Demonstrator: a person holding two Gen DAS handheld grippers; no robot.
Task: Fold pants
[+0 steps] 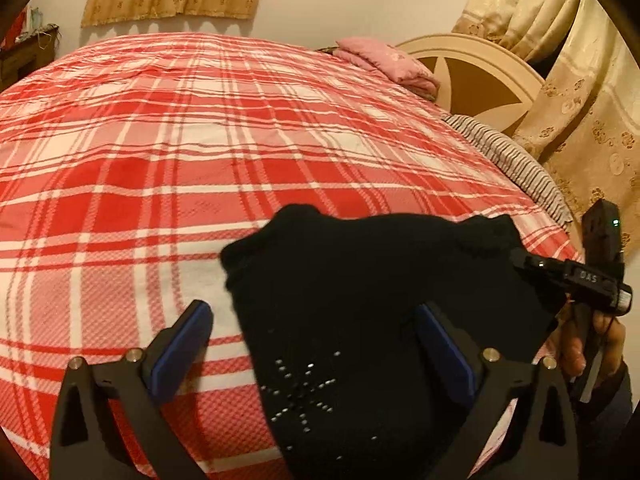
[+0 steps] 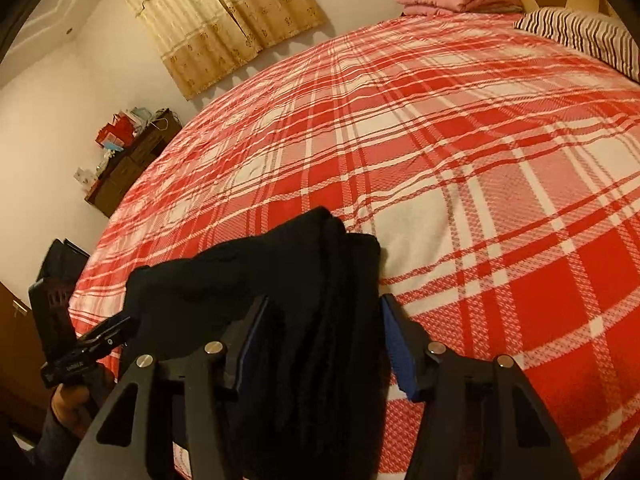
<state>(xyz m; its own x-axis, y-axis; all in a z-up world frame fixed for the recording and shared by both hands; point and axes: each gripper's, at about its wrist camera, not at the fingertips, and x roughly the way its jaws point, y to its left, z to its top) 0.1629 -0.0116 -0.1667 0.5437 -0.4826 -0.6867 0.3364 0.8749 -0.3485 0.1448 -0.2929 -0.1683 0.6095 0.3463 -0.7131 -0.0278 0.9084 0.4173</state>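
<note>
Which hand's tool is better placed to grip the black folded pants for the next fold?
Probably right. The right tool straddles the stacked edge of the black folded pants, both fingers close beside it. The left tool gapes wide, one finger over the red plaid bedspread.

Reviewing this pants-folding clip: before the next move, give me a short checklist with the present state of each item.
1. Black pants lying on the plaid bedspread: ok, bunched in a heap near the bed's near edge.
2. Left gripper open: ok, its fingers stand wide apart with the pants between them and a clear gap on one side.
3. Right gripper gripping the pants: cannot tell; cloth lies between its fingers, but one of them shows a gap.
4. Pants folded neatly: not ok, edges lumpy and uneven.
5. Bedspread beyond the pants free for laying out: ok; the pink folded cloth sits far off by the headboard.
</note>
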